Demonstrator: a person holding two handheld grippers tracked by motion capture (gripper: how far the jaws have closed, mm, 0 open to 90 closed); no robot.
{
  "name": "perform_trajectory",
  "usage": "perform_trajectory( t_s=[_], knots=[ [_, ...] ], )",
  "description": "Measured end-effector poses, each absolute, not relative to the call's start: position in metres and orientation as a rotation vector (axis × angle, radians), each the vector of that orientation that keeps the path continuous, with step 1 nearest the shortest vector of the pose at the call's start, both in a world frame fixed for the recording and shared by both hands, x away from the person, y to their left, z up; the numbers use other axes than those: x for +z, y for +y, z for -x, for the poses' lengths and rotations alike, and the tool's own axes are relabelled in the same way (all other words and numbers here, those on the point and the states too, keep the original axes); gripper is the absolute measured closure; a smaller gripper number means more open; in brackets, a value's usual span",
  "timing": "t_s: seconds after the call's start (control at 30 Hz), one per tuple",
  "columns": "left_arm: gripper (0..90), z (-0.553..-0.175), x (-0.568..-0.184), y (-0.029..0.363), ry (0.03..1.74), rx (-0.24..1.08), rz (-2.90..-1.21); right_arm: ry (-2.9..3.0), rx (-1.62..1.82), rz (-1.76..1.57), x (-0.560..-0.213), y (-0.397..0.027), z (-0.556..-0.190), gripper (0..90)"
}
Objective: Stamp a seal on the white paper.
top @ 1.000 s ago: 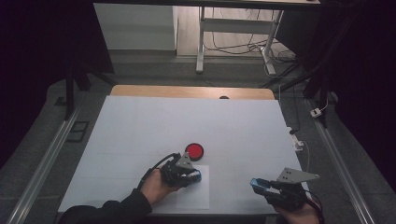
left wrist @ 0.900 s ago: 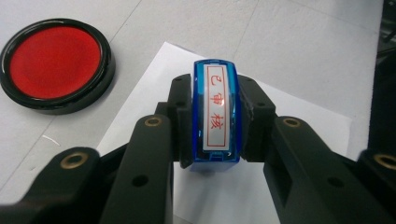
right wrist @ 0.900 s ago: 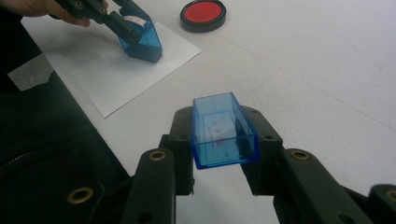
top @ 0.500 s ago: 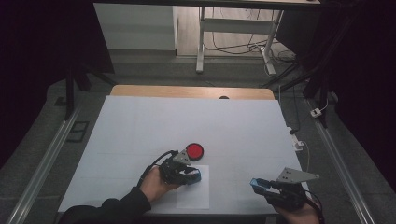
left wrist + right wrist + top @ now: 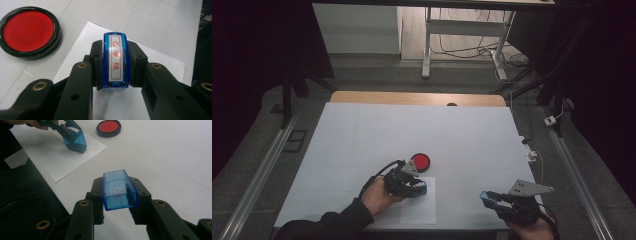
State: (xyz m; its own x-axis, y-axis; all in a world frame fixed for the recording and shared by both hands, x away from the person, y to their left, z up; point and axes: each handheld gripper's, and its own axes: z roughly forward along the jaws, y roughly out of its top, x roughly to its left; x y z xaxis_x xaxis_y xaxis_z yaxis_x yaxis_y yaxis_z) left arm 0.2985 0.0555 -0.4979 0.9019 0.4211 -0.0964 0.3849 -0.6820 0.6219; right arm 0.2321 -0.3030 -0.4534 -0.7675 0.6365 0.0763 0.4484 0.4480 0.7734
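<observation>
left gripper (image 5: pixel 116 75) is clenched on the blue stamp (image 5: pixel 115 62), pressing it onto the white paper (image 5: pixel 418 210) beside the red ink pad (image 5: pixel 420 161). right gripper (image 5: pixel 120 202) is grasping the stamp's cap (image 5: pixel 119 190). next up, probably: lift straight, no smudging.

Lab or recording room, dim, no home furnishing. Desk (image 5: pixel 362 135) covered with white sheet, wooden edge at far side, standing alone on grey carpet floor (image 5: pixel 257 150). Metal rails (image 5: pixel 259 172) run along floor on both sides of desk. Loose cables (image 5: pixel 452 47) and power plug (image 5: pixel 551 120) on floor. White metal frame legs (image 5: pixel 427 45) behind desk, dark surrounds. Office gear on desk: red ink pad (image 5: pixel 420 161), paper sheet (image 5: pixel 419 212).
</observation>
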Motion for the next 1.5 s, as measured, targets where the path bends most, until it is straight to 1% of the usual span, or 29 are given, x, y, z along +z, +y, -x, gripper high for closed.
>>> perform_trajectory(
  t_s=[0.33, 0.83, 1.5],
  knots=[
    [70.0, -0.297, -0.484, 0.061, 0.545, 0.040, -2.338, 2.472, 1.223, -0.947, -0.453, -0.303, -0.232, 67.6],
    [70.0, -0.295, -0.464, 0.075, 0.519, 0.058, -2.283, 2.473, 1.219, -0.944, -0.453, -0.303, -0.232, 67.5],
    [70.0, -0.289, -0.443, 0.093, 0.461, 0.045, -2.187, 2.474, 1.215, -0.942, -0.453, -0.303, -0.232, 67.5]
  ],
)
